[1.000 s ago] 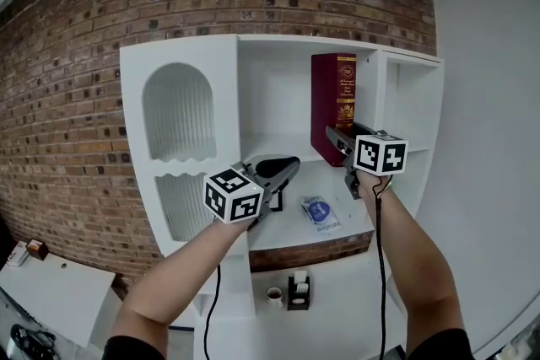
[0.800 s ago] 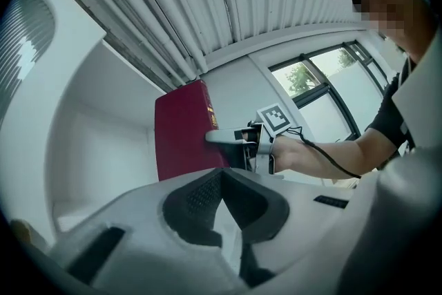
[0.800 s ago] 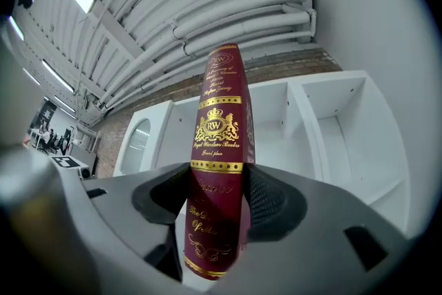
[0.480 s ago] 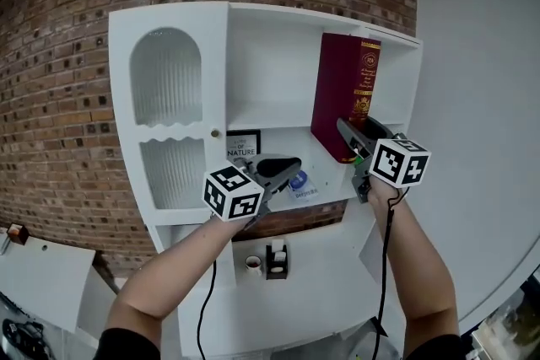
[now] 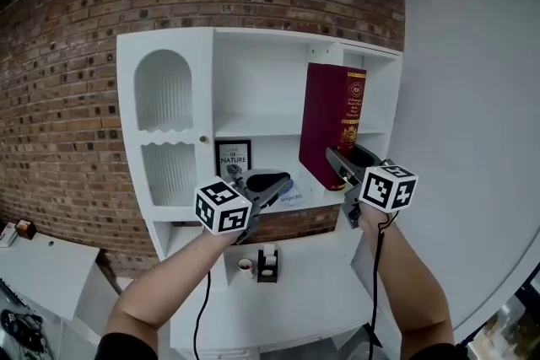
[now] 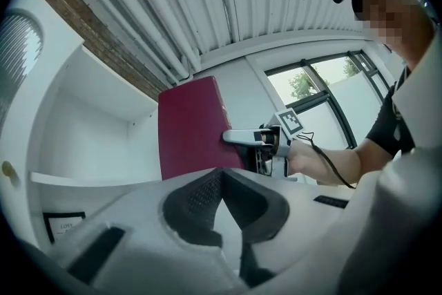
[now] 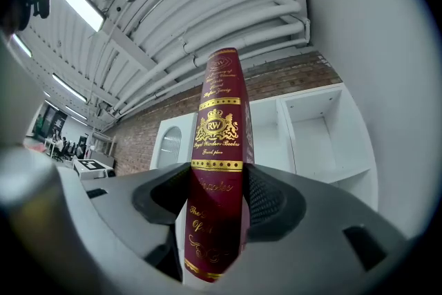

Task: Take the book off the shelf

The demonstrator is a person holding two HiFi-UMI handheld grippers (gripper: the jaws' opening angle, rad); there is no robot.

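One book (image 5: 325, 114), lower corner hidden, sits clamped in the right hand-held gripper (image 5: 337, 158); left hand-held gripper (image 5: 280, 181) closed, empty.

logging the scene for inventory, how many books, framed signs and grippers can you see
dark red hardback book with gold lettering: 1
small black-framed sign: 1
grey two-jaw grippers, left gripper and right gripper: 2
total: 4

The book (image 7: 219, 148) shows a gold crest lettered "RW" on its red spine, with script beneath that looks like "Royal Windsor Books". The framed sign (image 5: 233, 157) is too small to read.
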